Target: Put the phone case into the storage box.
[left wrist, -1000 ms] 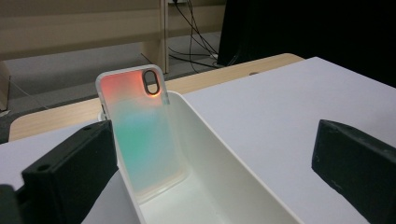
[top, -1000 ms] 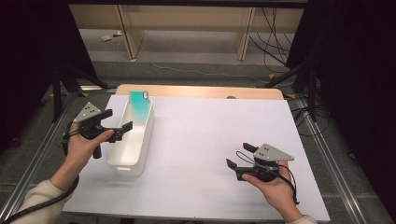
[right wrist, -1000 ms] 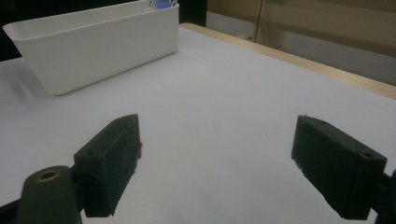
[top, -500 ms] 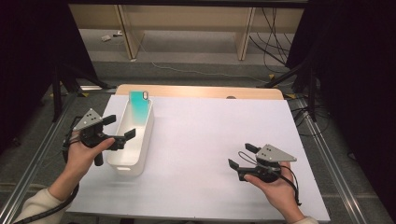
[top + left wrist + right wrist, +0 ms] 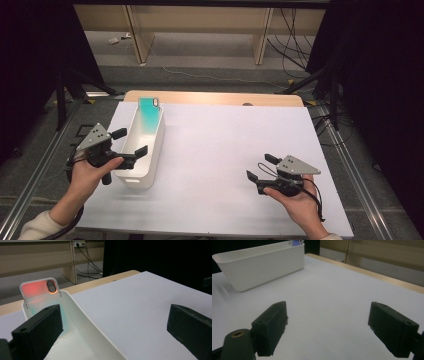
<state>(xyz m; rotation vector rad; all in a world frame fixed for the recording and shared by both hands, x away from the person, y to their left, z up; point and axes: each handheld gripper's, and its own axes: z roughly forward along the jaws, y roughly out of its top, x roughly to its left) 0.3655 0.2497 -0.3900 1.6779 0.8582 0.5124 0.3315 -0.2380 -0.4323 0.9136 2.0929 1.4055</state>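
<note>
A long white bin stands on the left part of the white table. A translucent phone case, teal from the high view, leans upright against the bin's far end. My left gripper is open, its jaws spanning the bin's left wall near the near end, with nothing between them. In the left gripper view the phone case glows reddish at the top, past the bin's rim. My right gripper is open and empty low over the table at the front right, facing the bin.
A wooden strip edges the table's far side. Metal rails run along both sides. Cables lie on the floor beyond, near table legs. Bare table surface lies between the bin and my right gripper.
My left gripper has drawn back toward the person, along the bin toward its near end. The right gripper has barely shifted.
</note>
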